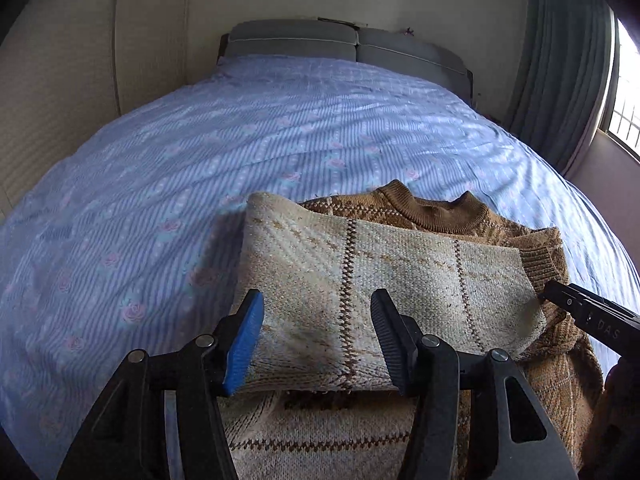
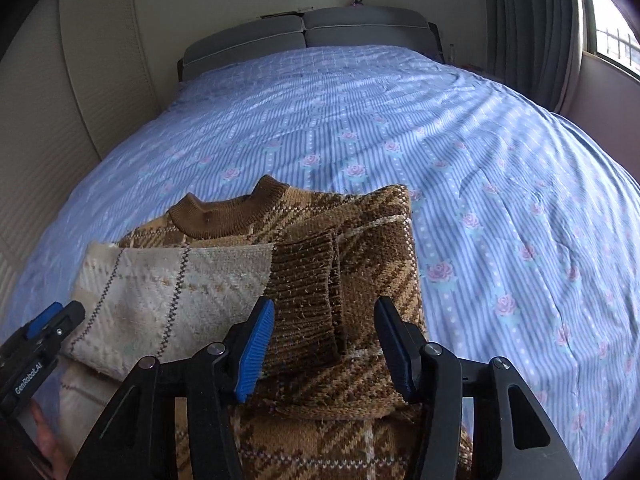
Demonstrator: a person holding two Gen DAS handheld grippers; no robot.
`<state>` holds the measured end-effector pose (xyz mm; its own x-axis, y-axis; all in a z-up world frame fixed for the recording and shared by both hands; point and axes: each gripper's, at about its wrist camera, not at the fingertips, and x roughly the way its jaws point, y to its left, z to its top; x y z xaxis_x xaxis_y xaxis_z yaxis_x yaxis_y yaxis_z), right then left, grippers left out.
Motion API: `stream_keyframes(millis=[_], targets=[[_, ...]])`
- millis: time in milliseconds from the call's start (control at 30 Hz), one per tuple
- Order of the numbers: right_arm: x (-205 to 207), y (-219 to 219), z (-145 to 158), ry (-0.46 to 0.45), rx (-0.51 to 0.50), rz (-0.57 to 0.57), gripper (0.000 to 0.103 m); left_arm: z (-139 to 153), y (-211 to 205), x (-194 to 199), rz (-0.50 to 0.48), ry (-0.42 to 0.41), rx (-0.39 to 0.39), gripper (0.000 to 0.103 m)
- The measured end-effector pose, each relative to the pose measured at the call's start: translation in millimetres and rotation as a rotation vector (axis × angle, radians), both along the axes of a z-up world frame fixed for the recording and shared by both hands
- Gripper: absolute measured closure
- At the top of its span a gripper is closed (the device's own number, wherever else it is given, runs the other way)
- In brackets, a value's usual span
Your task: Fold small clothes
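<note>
Partway thru, by look of it: sweater [image 1: 400, 264] on bed [image 1: 240, 140], near foot end, collar [image 2: 216, 220] pointing toward headboard [image 1: 344, 46]. Both sleeves already brought in across chest — cream sleeve [image 1: 360, 280] laid over from left side, brown sleeve [image 2: 348, 272] w/ ribbed cuff [image 2: 308, 288] laid over from right side, meeting approx at middle. Left to do, prob: bottom half up to collar, then squaring edges. Hem out of view, below cams, so cannot tell if any fold started there. Left gripper [image 1: 318, 336] jaws apart, hovering over cream sleeve, nothing pinched. Right gripper [image 2: 326, 340] jaws apart too, straddling brown cuff, not clamped on it. Look of garment: chunky knit, plaid pattern, half cream w/ brown zigzag lines, half tan/brown; plain brown ribbed collar; fuzzy surface, some pilling. Thick fabric, so folds sitting puffy, not flat. Sheet blue striped w/ pink roses, lightly wrinkled. Curtain [image 1: 560, 80] and window [image 1: 628, 100] off to right.
</note>
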<state>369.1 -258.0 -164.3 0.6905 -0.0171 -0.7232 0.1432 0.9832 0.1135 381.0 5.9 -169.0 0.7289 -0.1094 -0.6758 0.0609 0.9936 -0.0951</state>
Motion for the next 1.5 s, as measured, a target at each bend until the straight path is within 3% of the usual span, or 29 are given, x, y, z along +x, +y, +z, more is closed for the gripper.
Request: stream_keyframes(millis=[33, 67, 100, 167, 300, 467, 567, 633, 667, 767, 833, 933, 1000, 1100, 1200, 1333, 1500], targets=[[5, 0, -4, 0.013, -0.002, 0.009, 0.061, -3, 0, 1, 0.001, 0.005, -0.003, 0.048], [8, 2, -9, 0.031, -0.001, 0.023, 0.08, -6, 1, 1, 0.004, 0.009, -0.002, 0.048], [9, 3, -13, 0.05, -0.016, 0.024, 0.088, -8, 1, 2, 0.002, 0.011, -0.004, 0.048], [5, 2, -17, 0.054, -0.043, 0.022, 0.096, -11, 1, 2, 0.0, 0.016, -0.003, 0.048], [-3, -3, -19, 0.069, -0.108, -0.023, 0.103, -16, 2, 2, 0.006, 0.022, 0.014, 0.048], [-7, -12, -20, 0.062, -0.073, -0.032, 0.103, -13, 5, -2, 0.011, 0.017, 0.0, 0.048], [-18, -6, -5, -0.003, -0.068, -0.024, 0.1, -7, 8, -7, 0.02, -0.001, -0.011, 0.046], [-19, 5, -1, -0.025, -0.083, 0.014, 0.092, -11, 11, -6, 0.031, 0.009, 0.001, 0.044], [-19, 12, -2, -0.021, -0.091, 0.038, 0.086, -14, 12, -4, 0.035, 0.025, 0.007, 0.044], [-13, 22, -16, 0.022, -0.102, 0.068, 0.085, -23, 17, 2, 0.045, 0.055, 0.034, 0.044], [-11, 22, -23, 0.039, -0.098, 0.061, 0.085, -24, 22, 3, 0.045, 0.072, 0.01, 0.044], [-13, 21, -14, 0.041, -0.092, 0.057, 0.084, -12, 27, -6, 0.056, 0.059, -0.005, 0.044], [-24, 20, 3, 0.006, -0.092, 0.056, 0.067, 0, 29, -17, 0.048, 0.043, -0.013, 0.044], [-56, 21, 34, -0.08, -0.115, 0.048, 0.045, 21, 26, -46, 0.023, 0.016, 0.019, 0.044], [-102, 23, 59, -0.149, -0.131, 0.054, 0.036, 39, 29, -86, 0.024, 0.0, 0.019, 0.041], [-170, 27, 73, -0.207, -0.186, 0.057, 0.033, 53, 33, -144, 0.026, -0.003, 0.032, 0.039], [-240, 21, 66, -0.21, -0.215, 0.022, 0.033, 49, 39, -206, 0.031, 0.0, 0.058, 0.039]])
